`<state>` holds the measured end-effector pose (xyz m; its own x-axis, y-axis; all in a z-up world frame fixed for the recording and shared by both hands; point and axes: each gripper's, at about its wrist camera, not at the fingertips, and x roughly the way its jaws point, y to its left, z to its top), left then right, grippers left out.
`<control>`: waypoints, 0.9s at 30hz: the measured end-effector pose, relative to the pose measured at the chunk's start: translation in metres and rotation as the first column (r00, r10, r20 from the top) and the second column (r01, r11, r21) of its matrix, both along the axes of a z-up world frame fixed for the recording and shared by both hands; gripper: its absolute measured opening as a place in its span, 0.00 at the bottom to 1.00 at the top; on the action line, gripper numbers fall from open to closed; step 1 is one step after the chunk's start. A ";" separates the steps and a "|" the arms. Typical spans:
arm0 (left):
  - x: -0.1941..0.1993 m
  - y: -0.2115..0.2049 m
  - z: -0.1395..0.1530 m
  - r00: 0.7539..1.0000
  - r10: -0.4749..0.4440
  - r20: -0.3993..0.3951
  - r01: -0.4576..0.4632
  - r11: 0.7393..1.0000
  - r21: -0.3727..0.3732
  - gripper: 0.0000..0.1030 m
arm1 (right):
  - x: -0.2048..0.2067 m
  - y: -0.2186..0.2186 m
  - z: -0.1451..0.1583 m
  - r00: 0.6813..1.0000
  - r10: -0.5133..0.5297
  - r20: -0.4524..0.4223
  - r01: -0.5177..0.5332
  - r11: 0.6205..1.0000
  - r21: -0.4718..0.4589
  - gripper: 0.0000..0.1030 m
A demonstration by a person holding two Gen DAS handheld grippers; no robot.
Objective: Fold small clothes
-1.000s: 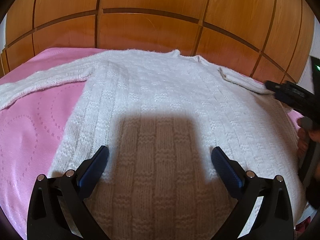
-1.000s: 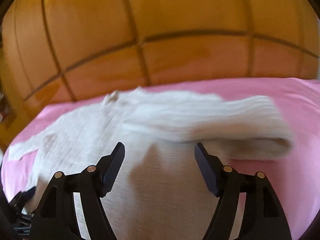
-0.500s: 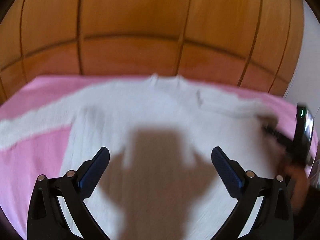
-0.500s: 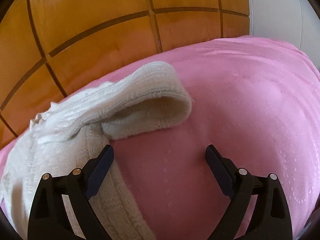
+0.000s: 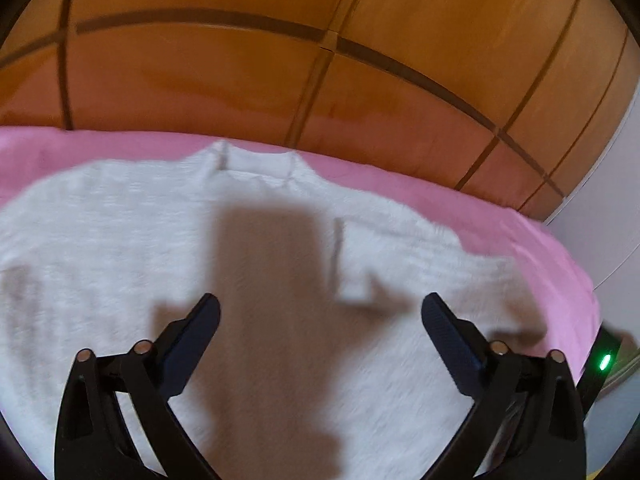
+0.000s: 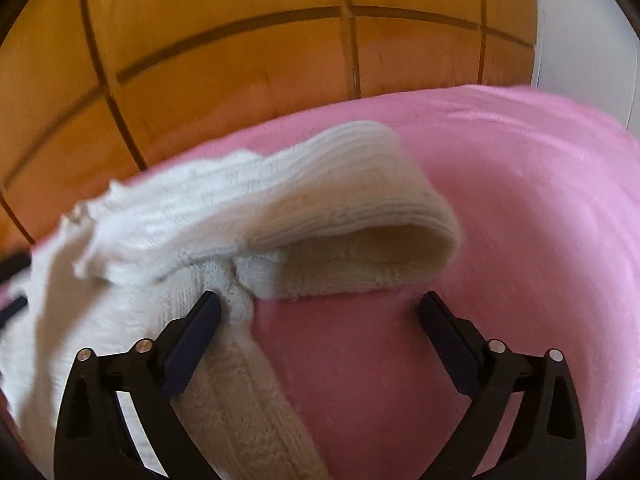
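The white knitted sweater [image 5: 120, 248] lies spread on a pink bedspread [image 5: 500, 216] in front of a wooden headboard [image 5: 240, 80], its neckline toward the headboard. The left wrist view shows most of the body, blurred, with the collar [image 5: 256, 164] at the far edge and one sleeve [image 5: 392, 256] folded back across the chest, its cuff lying just ahead of the jaws. The left gripper [image 5: 320, 316] hangs over the middle of the sweater; its jaws stand wide and have just been narrowing a little, with only the flat knit under them and nothing pinched. A dark shadow falls on the cloth between them. At the right edge of this view a black device with a green light [image 5: 604, 362] shows. The right wrist view gives what the other cannot: the fold of that sleeve [image 6: 360, 208] seen from the side, a rounded loop standing up off the bedspread [image 6: 520, 200] with a hollow beneath. The right gripper [image 6: 320, 312] is released, its jaws having just been spreading; the sweater's side edge [image 6: 240, 380] runs past its left finger [image 6: 192, 340], and bare pink cloth lies between the jaws.
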<state>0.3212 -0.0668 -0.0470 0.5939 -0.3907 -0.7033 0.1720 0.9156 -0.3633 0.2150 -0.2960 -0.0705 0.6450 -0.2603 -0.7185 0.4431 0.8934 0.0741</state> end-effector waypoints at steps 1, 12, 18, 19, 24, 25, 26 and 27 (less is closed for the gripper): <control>0.005 -0.005 -0.001 1.000 -0.007 -0.005 0.007 1.000 -0.006 0.86 | 0.001 0.001 0.000 1.000 -0.001 -0.002 0.001 1.000 -0.010 0.97; 0.044 -0.045 -0.034 0.993 -0.031 -0.112 0.034 0.999 0.020 0.21 | -0.003 0.002 -0.002 0.999 -0.008 0.037 0.008 1.000 -0.003 0.97; 0.036 -0.022 -0.016 1.000 -0.013 -0.026 0.013 1.000 0.006 0.06 | -0.004 0.000 -0.002 0.999 -0.006 0.043 0.006 1.000 0.002 0.97; 0.034 -0.015 -0.013 1.000 0.007 -0.009 -0.007 1.000 0.014 0.06 | -0.004 0.000 -0.002 0.999 -0.006 0.043 0.006 1.000 0.003 0.97; 0.023 0.034 -0.013 0.990 0.137 0.025 -0.137 0.990 0.019 0.06 | -0.004 -0.002 -0.001 0.999 -0.004 0.047 0.004 1.000 0.008 0.97; 0.022 0.042 -0.015 0.987 0.160 0.023 -0.161 0.987 0.013 0.06 | -0.005 -0.002 -0.001 0.999 -0.003 0.048 0.003 1.000 0.009 0.97; 0.020 0.050 -0.019 0.983 0.182 0.020 -0.183 0.983 0.007 0.06 | -0.004 -0.003 -0.001 0.999 -0.003 0.048 0.003 1.000 0.010 0.97; 0.016 0.060 -0.023 0.978 0.206 0.014 -0.206 0.979 -0.003 0.06 | -0.004 -0.003 0.000 0.999 -0.003 0.048 0.002 1.000 0.010 0.97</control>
